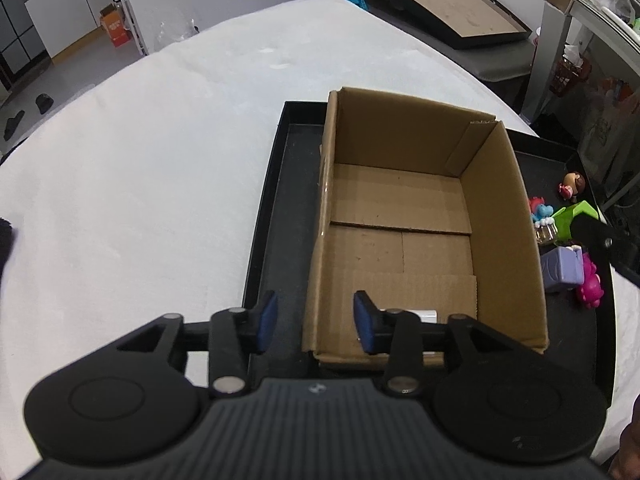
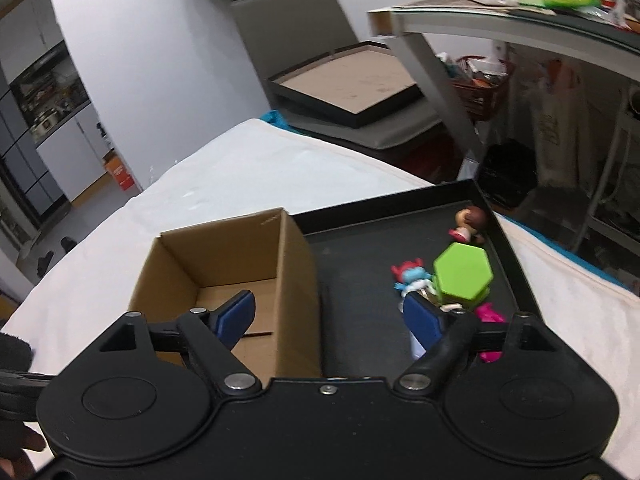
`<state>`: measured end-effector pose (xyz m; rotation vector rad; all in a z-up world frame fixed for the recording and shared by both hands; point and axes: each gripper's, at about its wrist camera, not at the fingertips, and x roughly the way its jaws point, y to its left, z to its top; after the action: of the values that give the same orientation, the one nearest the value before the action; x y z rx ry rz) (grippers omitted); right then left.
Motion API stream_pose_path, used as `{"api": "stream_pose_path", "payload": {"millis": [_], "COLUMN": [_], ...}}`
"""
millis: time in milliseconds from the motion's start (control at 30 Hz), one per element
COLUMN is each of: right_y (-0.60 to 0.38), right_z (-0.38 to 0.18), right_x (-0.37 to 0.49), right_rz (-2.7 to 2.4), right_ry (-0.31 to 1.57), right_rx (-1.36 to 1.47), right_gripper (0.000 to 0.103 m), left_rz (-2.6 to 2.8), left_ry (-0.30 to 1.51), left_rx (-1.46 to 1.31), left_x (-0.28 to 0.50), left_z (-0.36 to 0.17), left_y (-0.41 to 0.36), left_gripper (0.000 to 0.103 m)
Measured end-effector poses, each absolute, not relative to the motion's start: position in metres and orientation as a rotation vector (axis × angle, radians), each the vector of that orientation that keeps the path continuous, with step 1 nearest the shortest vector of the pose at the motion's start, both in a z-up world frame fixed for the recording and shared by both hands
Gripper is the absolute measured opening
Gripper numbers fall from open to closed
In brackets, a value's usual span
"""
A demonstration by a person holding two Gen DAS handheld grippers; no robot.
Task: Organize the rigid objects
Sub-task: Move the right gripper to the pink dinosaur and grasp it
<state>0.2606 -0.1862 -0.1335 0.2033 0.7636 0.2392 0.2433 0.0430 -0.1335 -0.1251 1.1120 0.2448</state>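
Right now the small toys (image 2: 448, 276) sit clustered in the black tray (image 2: 360, 280) beside the cardboard box (image 1: 400, 216). Both grippers, left (image 1: 316, 322) and right (image 2: 330, 316), hang open and empty; next, the right must close on one toy.

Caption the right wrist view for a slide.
Open right gripper above a black tray holding a cardboard box, green hexagonal container and small toy figures.
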Motion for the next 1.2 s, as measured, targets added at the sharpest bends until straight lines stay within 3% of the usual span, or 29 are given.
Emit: {"api": "stream_pose_path", "payload": {"millis": [433,733,967,1200], "right_y": [-0.22,-0.239,-0.256,-0.262], "right_z": [-0.146,-0.171,-0.194,-0.207], "right_x": [0.26,0.27,0.284,0.295], "right_rz": [0.05,-0.005,-0.03,-0.033], "right_ry": [0.772,0.835,0.893,0.908], "right_rx": [0.239,0.256,0.266,0.244], "right_gripper": [0.09,0.09,0.075,0.075], "left_rz": [0.296,0.334,0.359,0.372], "left_ry": [1.086,1.08,1.09,1.095], "left_rx": [-0.074,-0.044,-0.01,0.023], "left_x": [0.241,0.246,0.25,0.258], "left_z": [-0.117,-0.113,-0.116,-0.118], "left_y": [0.02,0.007,-0.003,-0.016], "left_gripper": [0.079,0.082,0.083,0.083]}}
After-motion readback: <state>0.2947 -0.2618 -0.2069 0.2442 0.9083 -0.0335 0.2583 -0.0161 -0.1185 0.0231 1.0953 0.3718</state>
